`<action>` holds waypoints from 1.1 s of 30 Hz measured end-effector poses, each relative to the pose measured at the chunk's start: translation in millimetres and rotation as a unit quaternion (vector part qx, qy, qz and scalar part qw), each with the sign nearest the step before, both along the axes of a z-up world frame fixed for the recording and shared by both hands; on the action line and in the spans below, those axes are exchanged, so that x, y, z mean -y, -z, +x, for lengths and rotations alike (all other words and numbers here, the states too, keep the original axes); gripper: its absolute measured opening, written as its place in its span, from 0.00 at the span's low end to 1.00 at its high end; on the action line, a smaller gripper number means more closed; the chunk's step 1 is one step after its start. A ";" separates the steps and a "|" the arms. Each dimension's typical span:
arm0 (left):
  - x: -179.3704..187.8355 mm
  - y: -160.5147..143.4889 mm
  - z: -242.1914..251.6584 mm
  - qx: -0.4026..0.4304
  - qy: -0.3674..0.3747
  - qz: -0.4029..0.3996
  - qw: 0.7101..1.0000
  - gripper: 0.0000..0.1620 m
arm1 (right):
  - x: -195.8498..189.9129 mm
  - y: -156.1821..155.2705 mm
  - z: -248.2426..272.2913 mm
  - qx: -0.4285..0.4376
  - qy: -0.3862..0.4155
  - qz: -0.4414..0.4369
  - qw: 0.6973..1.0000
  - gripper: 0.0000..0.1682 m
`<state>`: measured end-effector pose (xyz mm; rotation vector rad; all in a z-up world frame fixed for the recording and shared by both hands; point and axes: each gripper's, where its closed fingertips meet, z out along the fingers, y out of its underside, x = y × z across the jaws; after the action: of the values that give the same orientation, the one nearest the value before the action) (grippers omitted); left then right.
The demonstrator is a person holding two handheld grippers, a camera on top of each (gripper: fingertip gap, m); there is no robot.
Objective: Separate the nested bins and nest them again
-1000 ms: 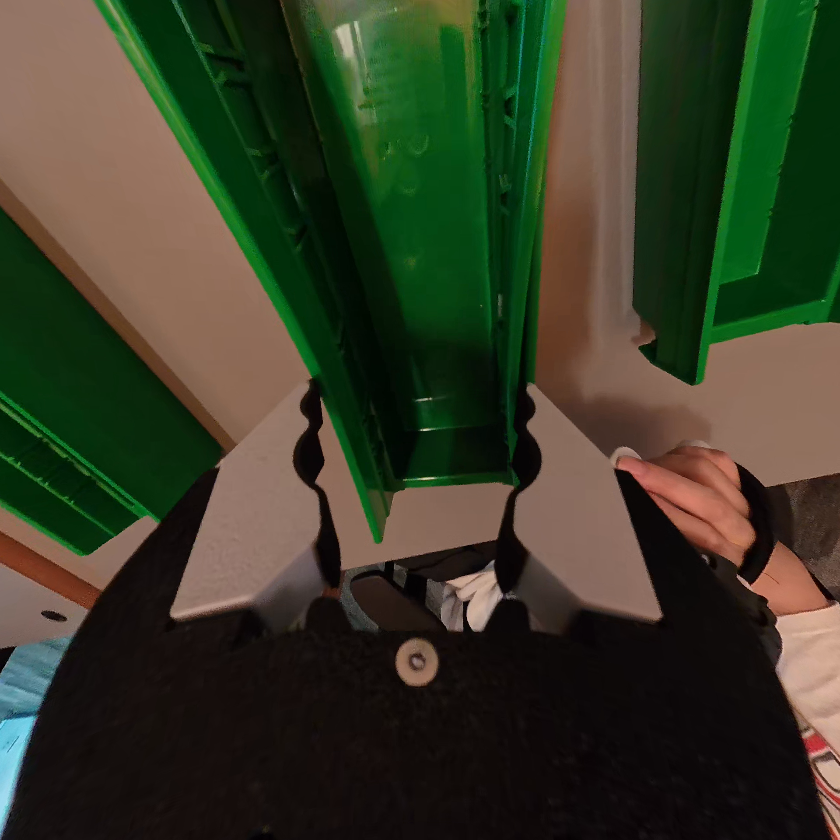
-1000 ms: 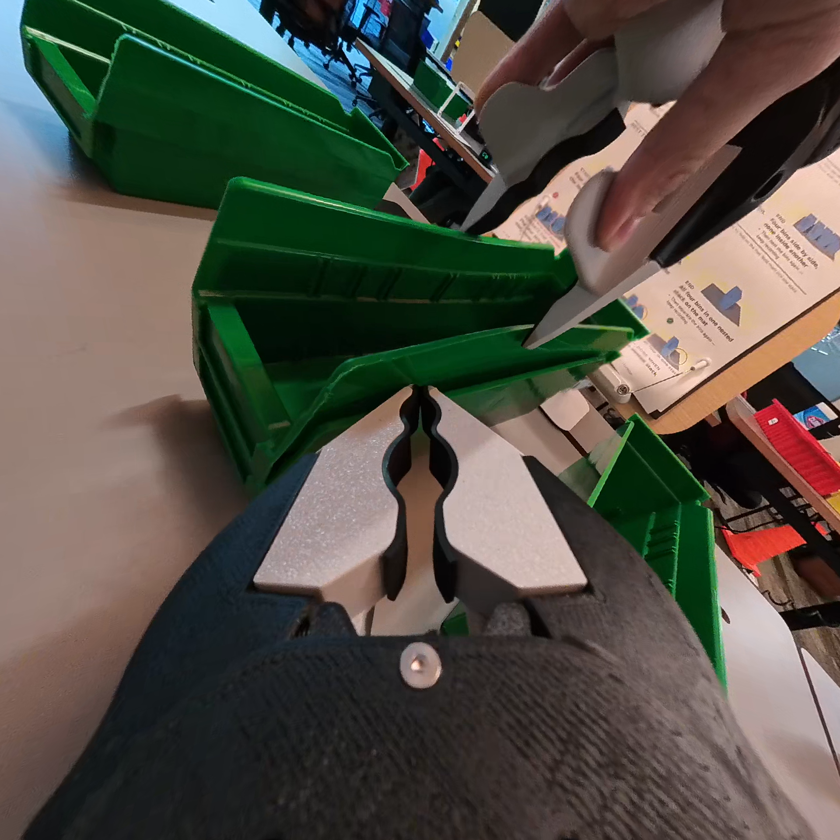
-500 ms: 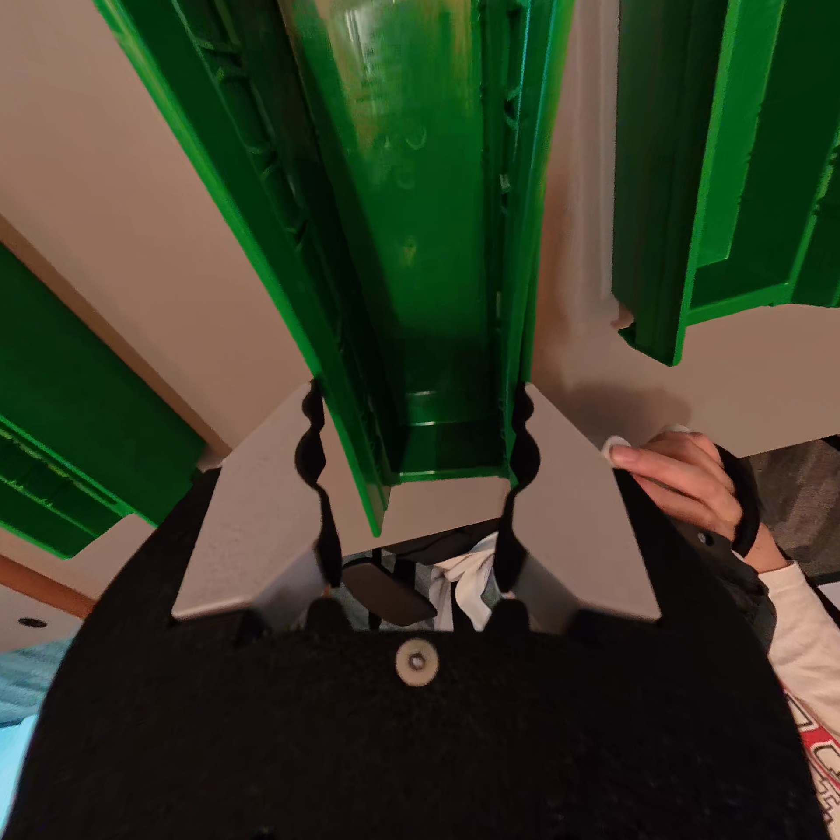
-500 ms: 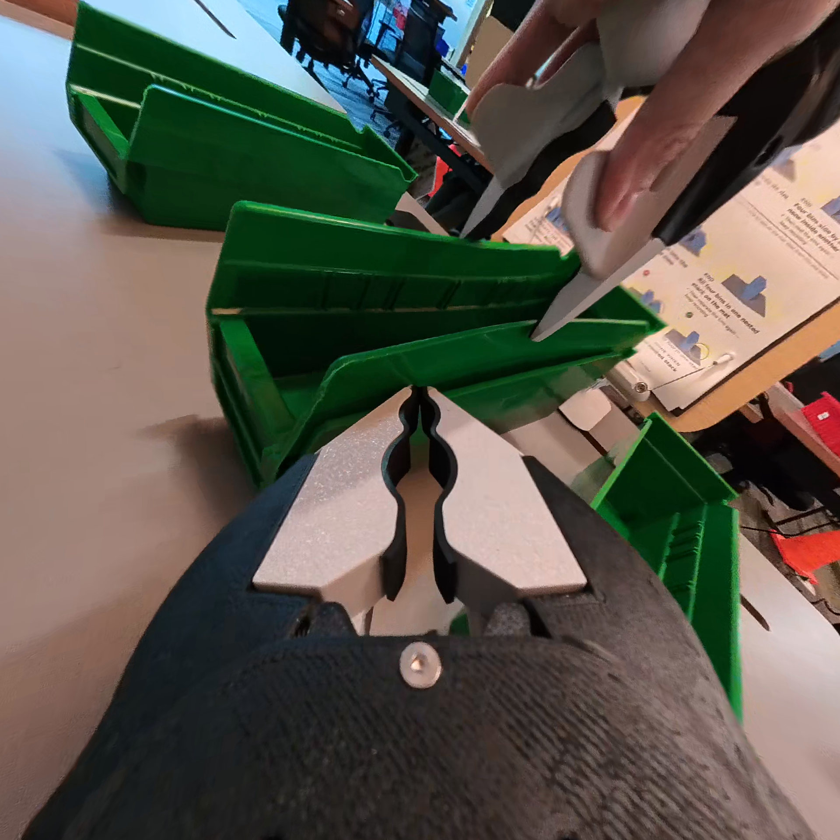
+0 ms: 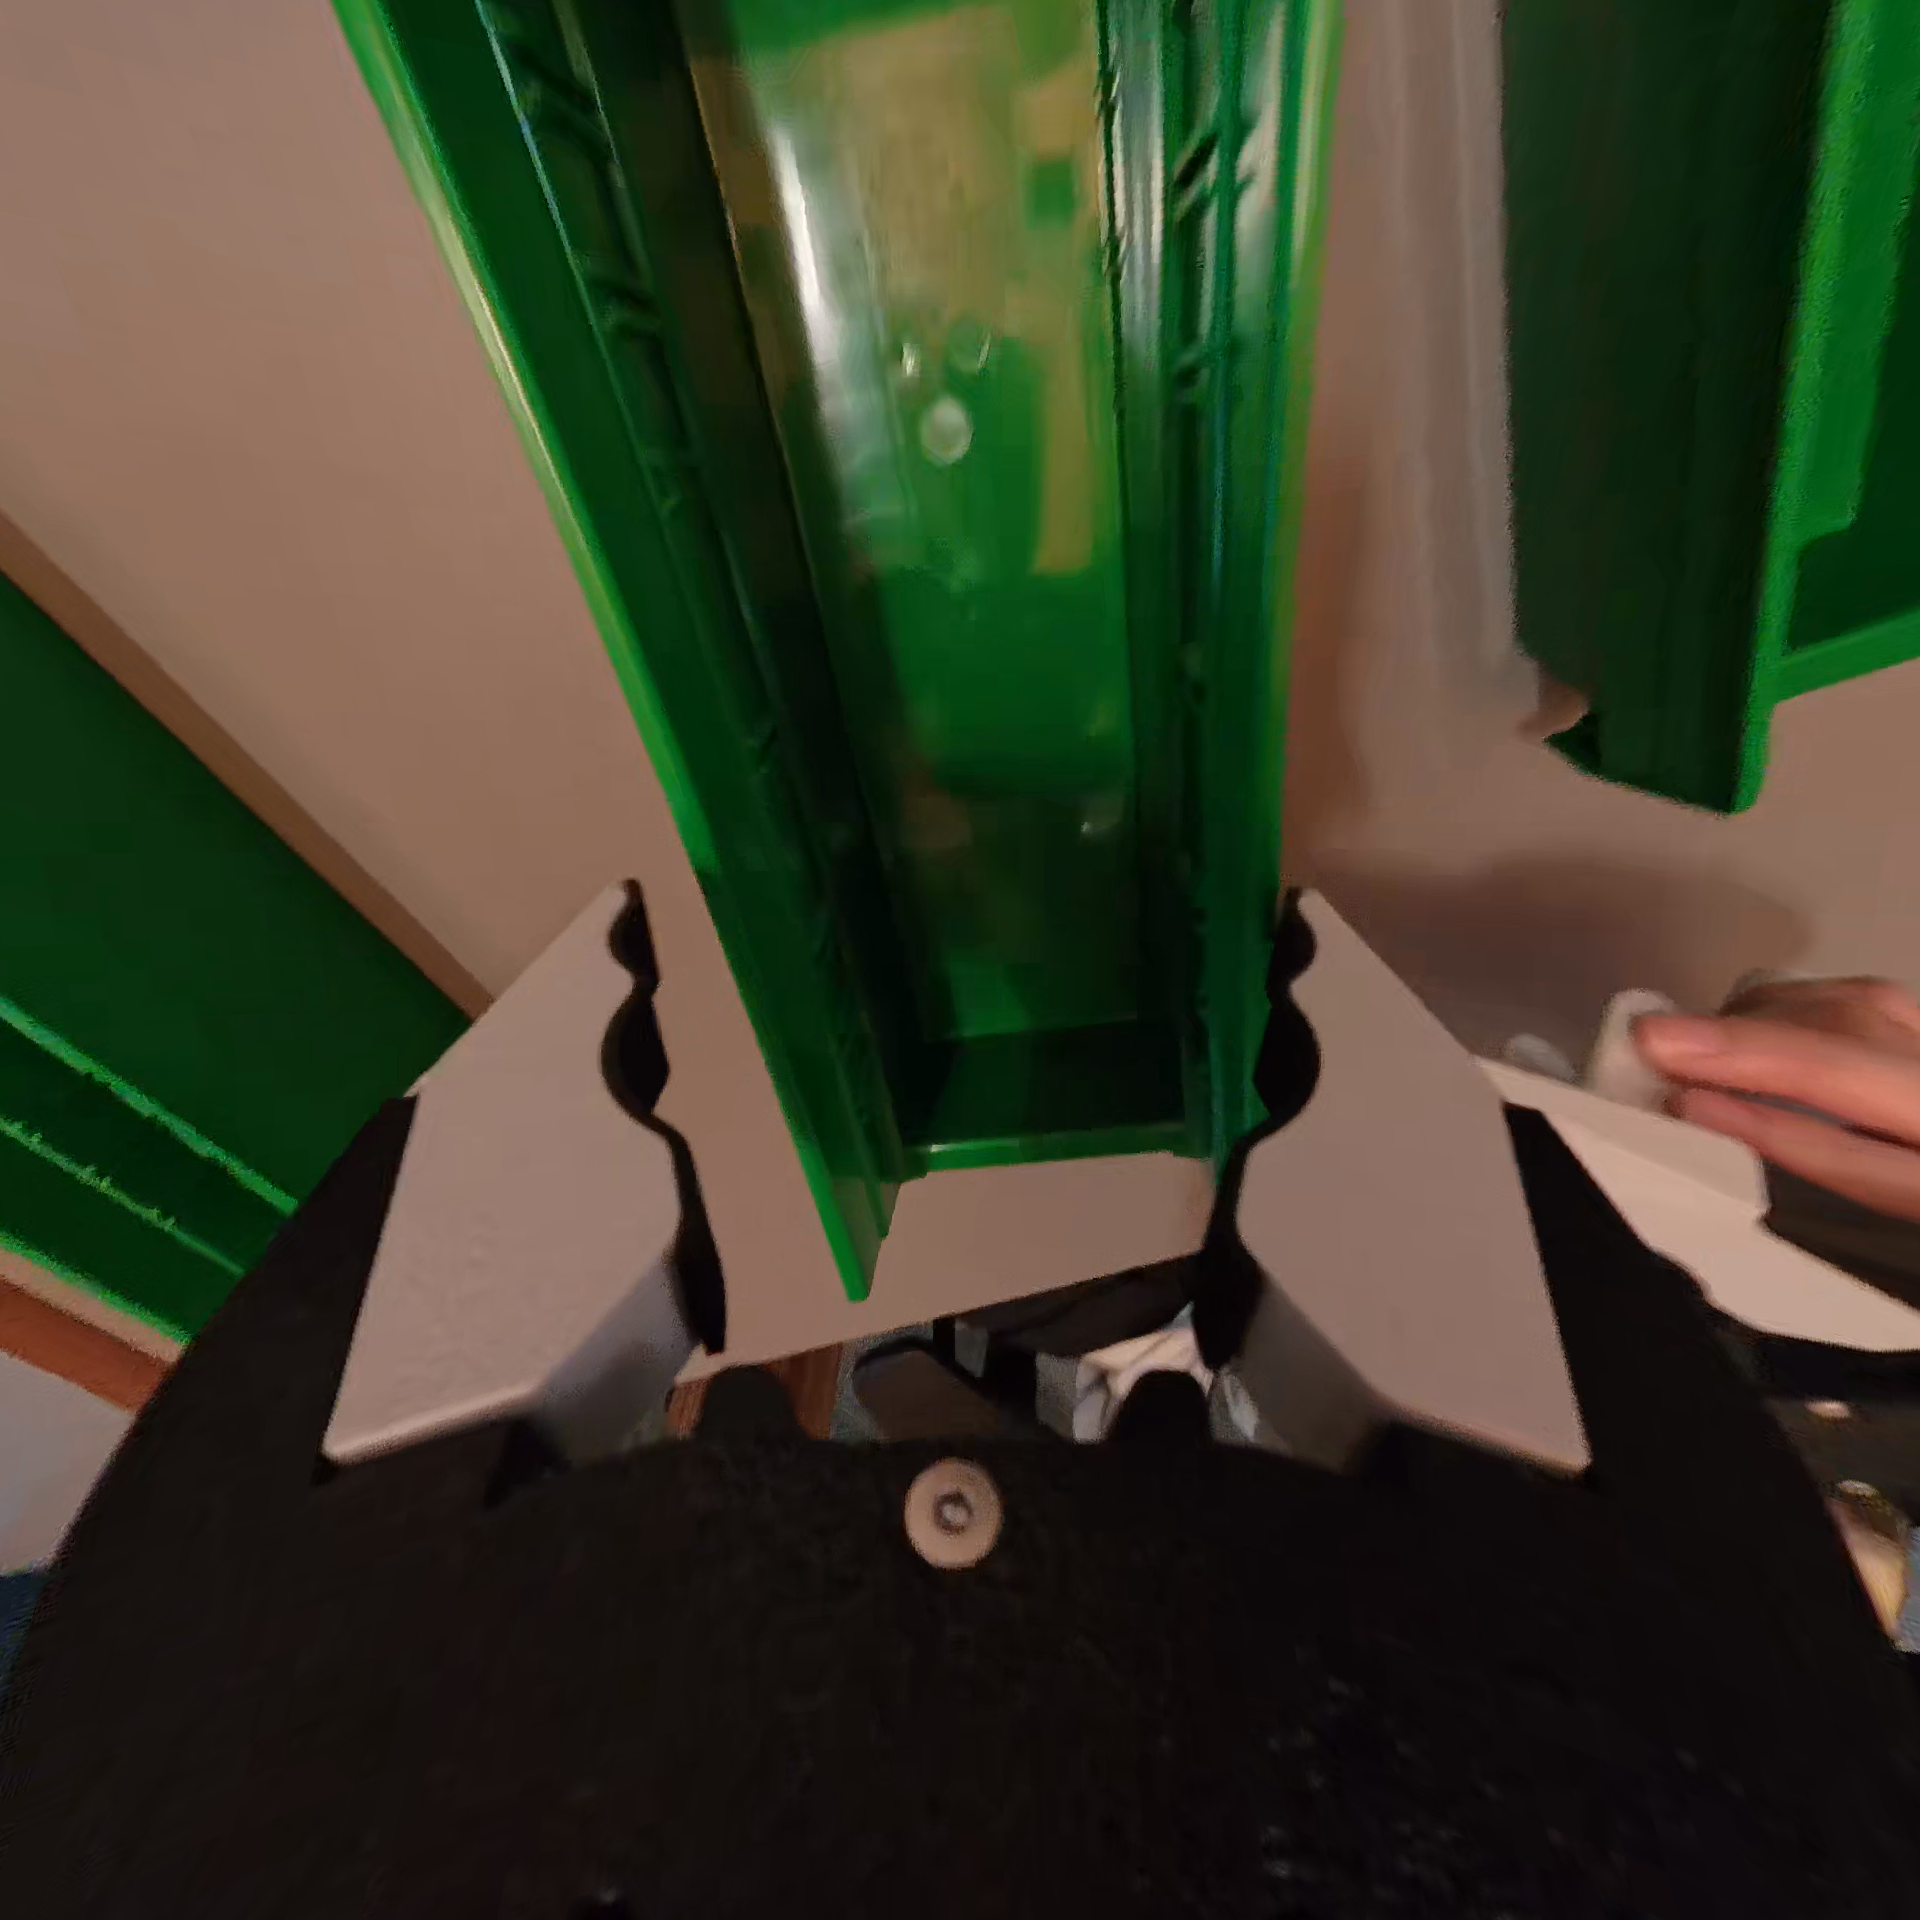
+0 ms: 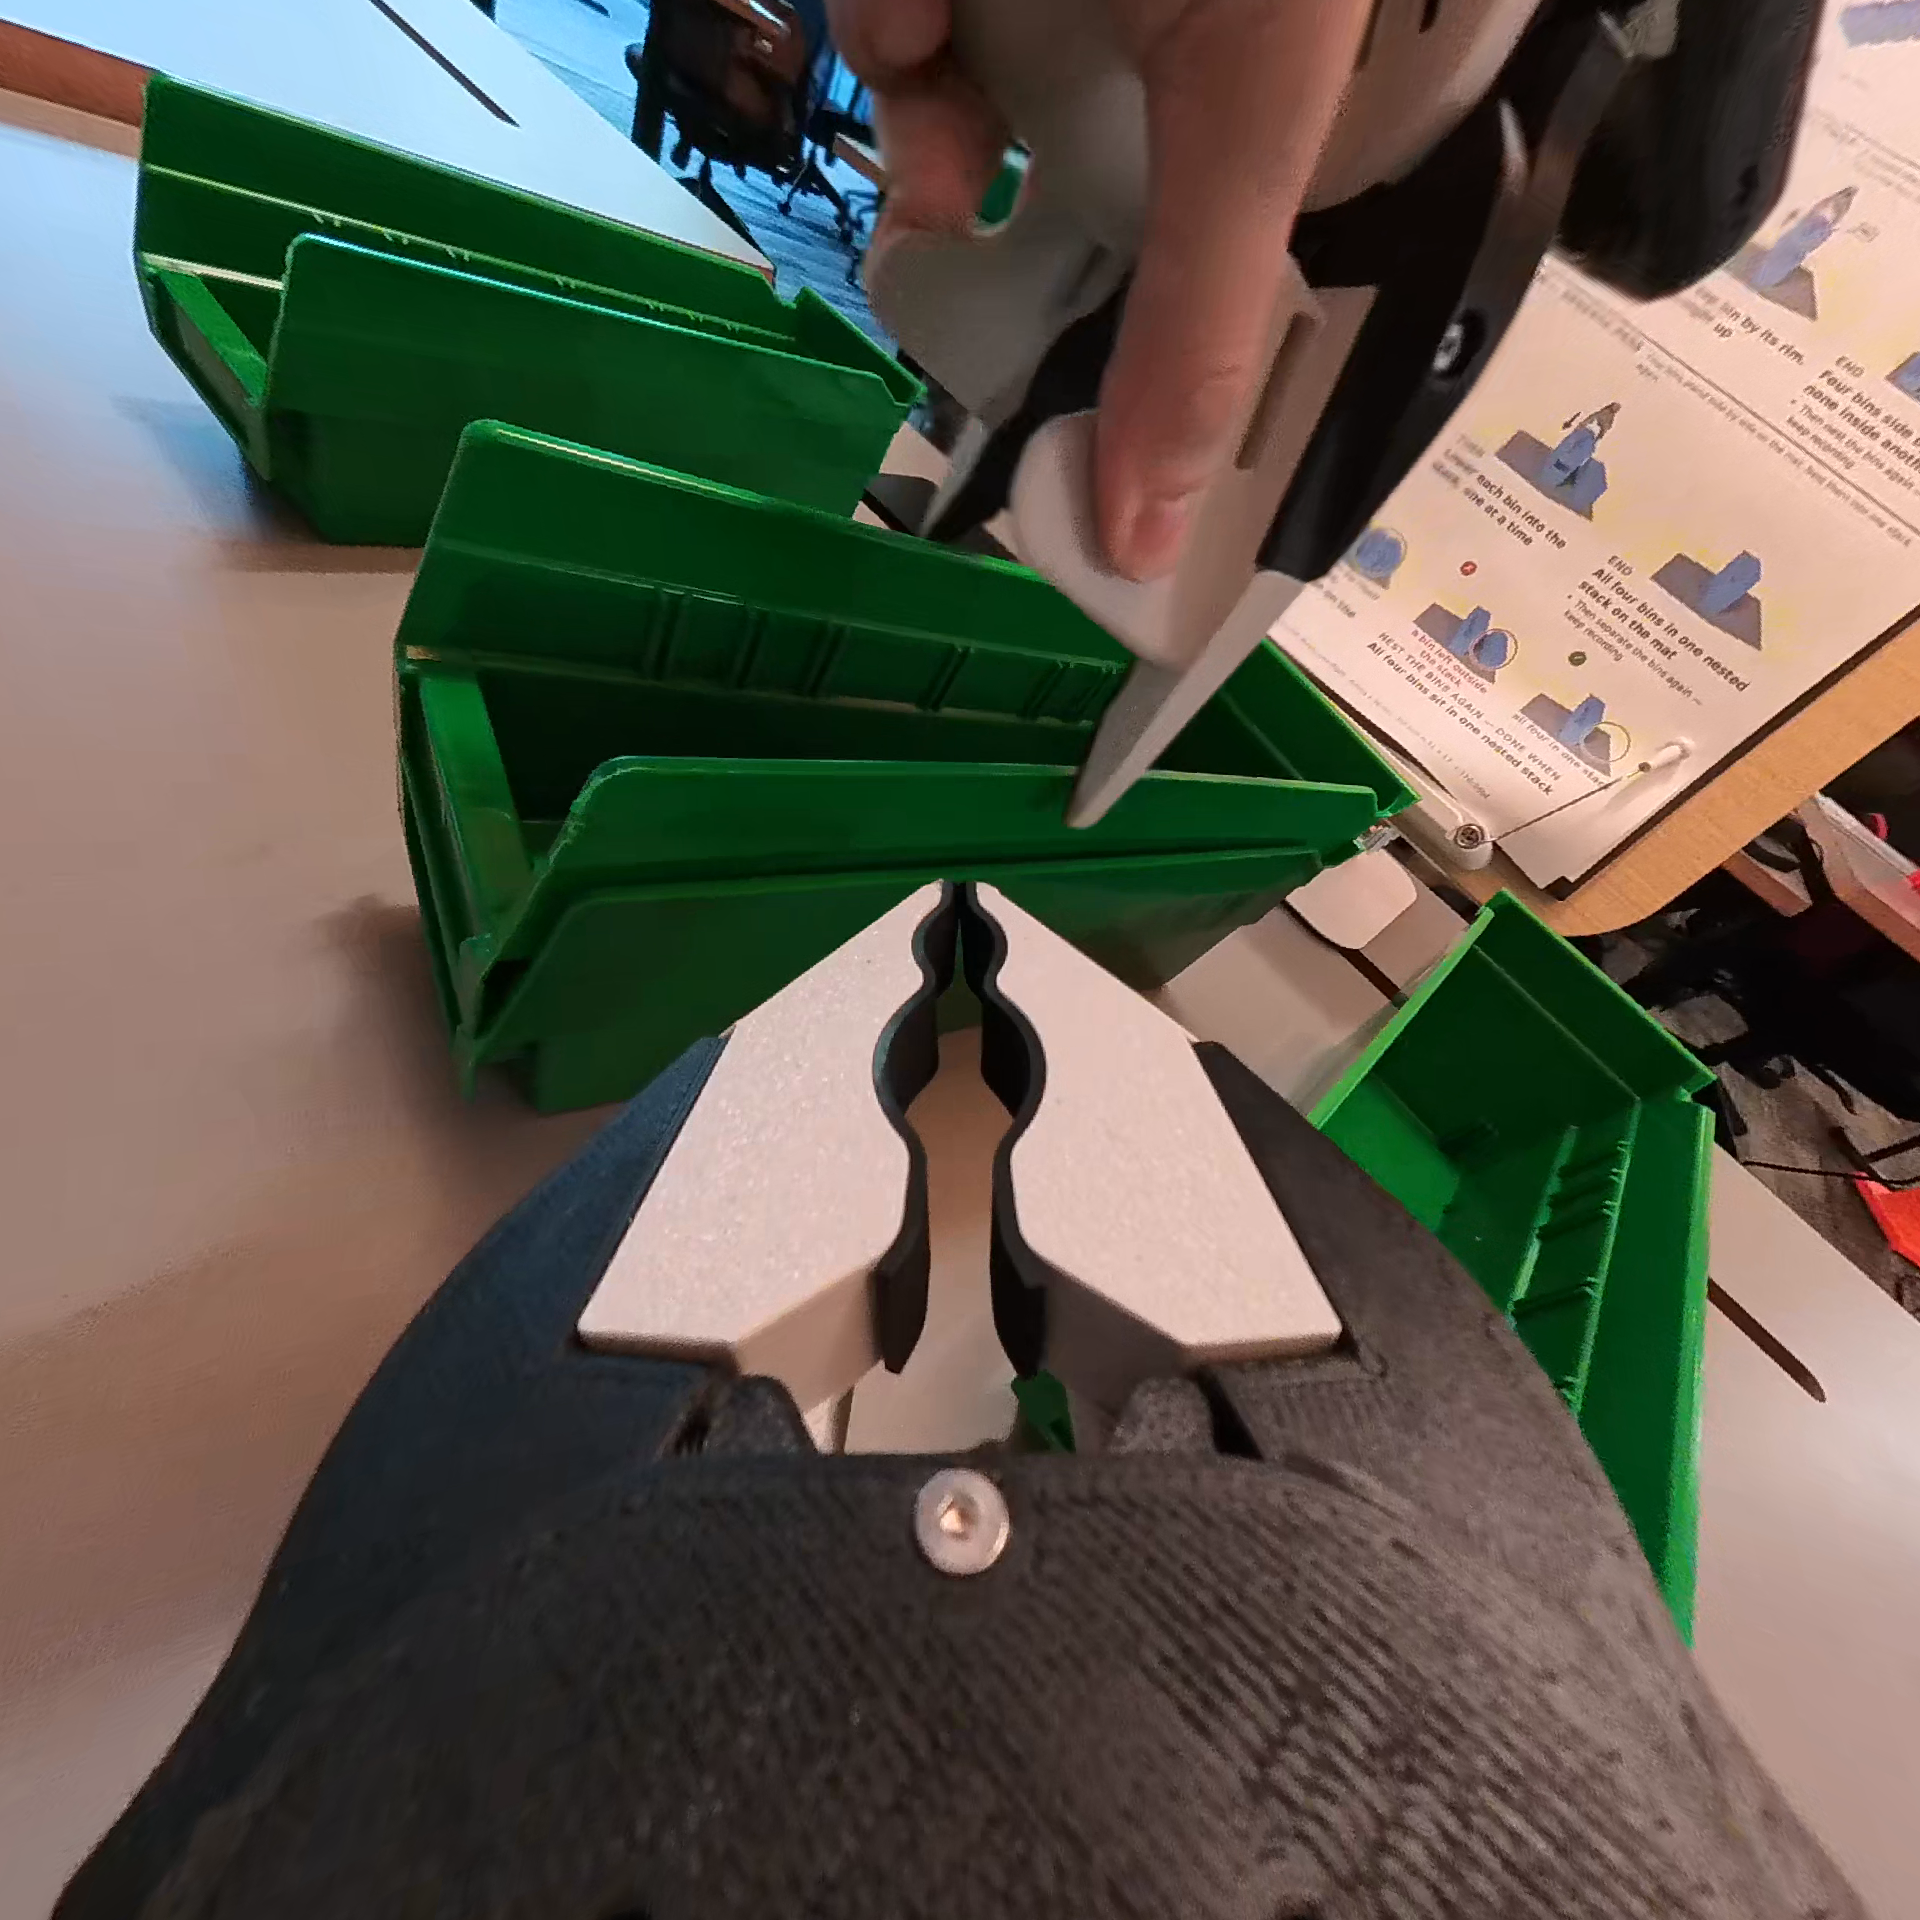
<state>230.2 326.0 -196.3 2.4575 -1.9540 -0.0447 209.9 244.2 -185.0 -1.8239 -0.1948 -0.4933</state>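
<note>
- Left hand-held gripper (image 5: 951, 1091): black textured body, pale grey wedge fingers (image 5: 499, 1226), wavy black pads, one silver screw (image 5: 953, 1512).
- Right hand-held gripper (image 6: 958, 935): the same build, its own screw (image 6: 961, 1540).

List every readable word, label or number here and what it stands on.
Instruction sheet, white with blue pictures, right wrist view: printed lines, legible in part, but I do not reproduce writing.
Green bin floor, left wrist view: moulded marks, too blurred to read.
Nothing else bears text.
</note>
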 end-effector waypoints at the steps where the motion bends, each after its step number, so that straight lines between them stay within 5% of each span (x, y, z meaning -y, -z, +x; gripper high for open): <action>1: -0.5 2.0 -7.4 -0.015 0.003 0.003 1.000 0.76 | 0.3 -0.2 0.4 -0.001 0.001 0.000 1.000 0.00; 4: 1.3 6.2 -20.7 -0.033 0.005 0.004 0.999 0.80 | 2.3 -1.6 2.5 0.002 0.004 -0.001 1.000 0.00; 6: 9.7 7.0 -21.5 -0.026 0.001 -0.023 0.999 0.69 | 3.8 -2.8 3.9 0.000 0.005 0.000 1.000 0.00; 14: 9.2 1.3 -21.9 -0.021 0.017 -0.018 0.999 0.53 | 13.7 -6.5 19.1 -0.009 0.019 0.004 1.000 0.00; 33: -6.0 -41.7 1.2 0.017 -0.019 -0.046 0.999 0.51 | 19.3 -3.3 27.0 -0.017 0.023 -0.006 1.000 0.00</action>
<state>231.4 332.0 -154.6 2.4509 -1.8766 0.0867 236.9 224.9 -181.7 -1.8504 -0.1325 -0.4943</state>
